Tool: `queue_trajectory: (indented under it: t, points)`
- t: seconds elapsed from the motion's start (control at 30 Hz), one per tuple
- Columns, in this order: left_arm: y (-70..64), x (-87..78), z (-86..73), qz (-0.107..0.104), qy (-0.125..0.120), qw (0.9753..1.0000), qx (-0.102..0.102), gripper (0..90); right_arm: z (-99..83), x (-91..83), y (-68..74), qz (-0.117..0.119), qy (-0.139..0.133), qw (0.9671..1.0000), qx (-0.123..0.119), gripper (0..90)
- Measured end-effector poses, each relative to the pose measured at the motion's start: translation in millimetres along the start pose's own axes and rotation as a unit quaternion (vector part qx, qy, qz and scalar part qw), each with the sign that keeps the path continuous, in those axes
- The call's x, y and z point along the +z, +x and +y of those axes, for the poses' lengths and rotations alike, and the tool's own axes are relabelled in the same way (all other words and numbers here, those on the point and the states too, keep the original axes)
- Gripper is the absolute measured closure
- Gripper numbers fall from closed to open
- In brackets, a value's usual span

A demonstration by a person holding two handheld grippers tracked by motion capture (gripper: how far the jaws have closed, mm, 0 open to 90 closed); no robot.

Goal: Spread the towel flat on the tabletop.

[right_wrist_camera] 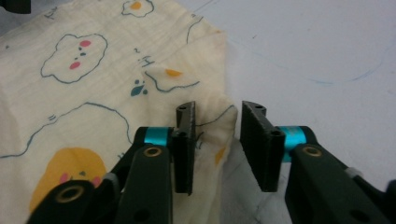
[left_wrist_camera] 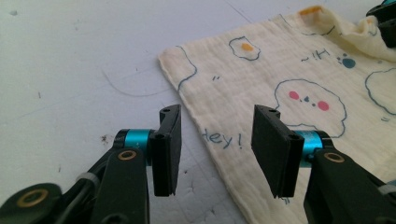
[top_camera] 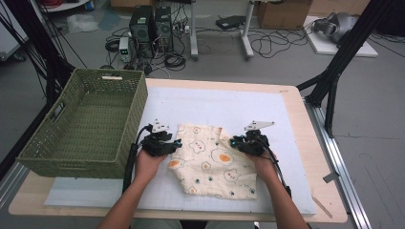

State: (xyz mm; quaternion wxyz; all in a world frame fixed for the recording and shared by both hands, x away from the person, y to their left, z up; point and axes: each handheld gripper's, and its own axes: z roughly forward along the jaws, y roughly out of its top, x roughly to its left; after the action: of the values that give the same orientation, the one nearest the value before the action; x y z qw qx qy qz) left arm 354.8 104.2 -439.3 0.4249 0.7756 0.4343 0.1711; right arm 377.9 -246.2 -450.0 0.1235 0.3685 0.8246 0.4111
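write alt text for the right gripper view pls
The open right gripper straddles a raised fold at the edge of a cream cloth printed with clouds and fried eggs, its jaws apart on either side of the fold. The cloth lies on a white mat, bare to the right.

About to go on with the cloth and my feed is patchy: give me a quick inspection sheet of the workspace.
Surface: white mat on a wooden table, faint pen marks.
Job's things: cream printed cloth, loosely folded, rumpled right edge.
Clutter: empty green basket at left.
Grippers: left gripper open astride the cloth's edge; right gripper open around a raised fold.
Cables: gripper cables along the forearms.
Surroundings: computers, floor cables, boxes, black frame legs.
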Motion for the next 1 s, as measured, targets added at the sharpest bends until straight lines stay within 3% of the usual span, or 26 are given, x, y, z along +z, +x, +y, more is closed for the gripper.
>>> queue_trajectory:
  t: [0.03, 0.07, 0.17, 0.23, 0.27, 0.37, 0.43, 0.5, 0.53, 0.57, 0.67, 0.77, 0.8, 0.9, 1.0]
  points:
    - [0.1, 0.1, 0.1, 0.0, 0.0, 1.0, 0.0, 53.2, 0.0, 0.0, 0.0, 0.0, 0.0, 1.0, 0.0, 84.1]
    - [0.0, 0.1, 0.1, -0.001, 0.0, 1.0, 0.0, 53.2, 0.3, -0.6, 1.7, -0.008, 0.001, 0.9998, -0.018, 85.4]
    - [0.1, -0.1, 0.4, -0.001, -0.002, 1.0, 0.0, 53.2, 3.1, -7.4, 3.5, -0.087, -0.002, 0.995, -0.048, 85.7]
    - [0.0, -0.1, 0.4, -0.001, -0.003, 1.0, -0.001, 53.1, 2.7, -13.1, -0.6, -0.124, -0.001, 0.9911, -0.047, 85.6]
    - [0.0, -0.1, 0.4, -0.001, -0.004, 1.0, -0.002, 53.1, 2.7, -13.1, -0.6, -0.124, -0.001, 0.9911, -0.047, 85.6]
    - [-0.1, 0.0, 0.6, -0.001, -0.003, 1.0, -0.001, 53.1, 0.9, -22.7, -8.3, -0.194, 0.001, 0.9801, -0.041, 86.2]
    - [-1.1, 0.6, 0.5, -0.004, -0.002, 1.0, -0.002, 53.1, -0.5, -30.3, -13.2, -0.242, -0.009, 0.9696, -0.032, 86.3]
    - [-2.4, 1.6, 0.4, -0.006, 0.001, 1.0, 0.001, 53.0, -3.4, -35.2, -20.5, -0.267, -0.008, 0.9637, -0.008, 83.8]
    - [-2.6, 1.9, 0.6, -0.008, 0.001, 1.0, 0.003, 53.0, -3.4, -35.2, -20.5, -0.267, -0.008, 0.9637, -0.008, 83.8]
    - [-2.9, 2.4, 1.0, -0.009, -0.002, 1.0, 0.0, 53.0, -4.7, -36.0, -23.3, -0.262, -0.01, 0.965, 0.005, 74.9]
    - [-0.5, 2.6, 6.2, -0.004, -0.015, 0.9999, 0.002, 53.0, -3.7, -39.7, -23.6, -0.259, -0.025, 0.9653, 0.012, 71.7]
    - [3.1, 5.4, 15.4, 0.001, -0.021, 0.9998, 0.006, 55.0, -3.0, -47.3, -23.9, -0.24, -0.045, 0.9695, 0.022, 67.7]
    - [5.2, 8.2, 18.4, 0.004, -0.028, 0.9995, 0.012, 55.0, -3.0, -47.3, -23.9, -0.24, -0.045, 0.9695, 0.022, 67.7]
    - [10.2, 19.7, 26.1, -0.003, -0.013, 0.9999, 0.003, 55.6, -3.5, -50.5, -23.0, -0.227, -0.047, 0.9723, 0.033, 66.4]
    - [9.1, 32.2, 32.9, -0.009, -0.005, 0.9999, 0.007, 53.9, -3.3, -52.9, -21.7, -0.217, -0.05, 0.9745, 0.032, 64.8]
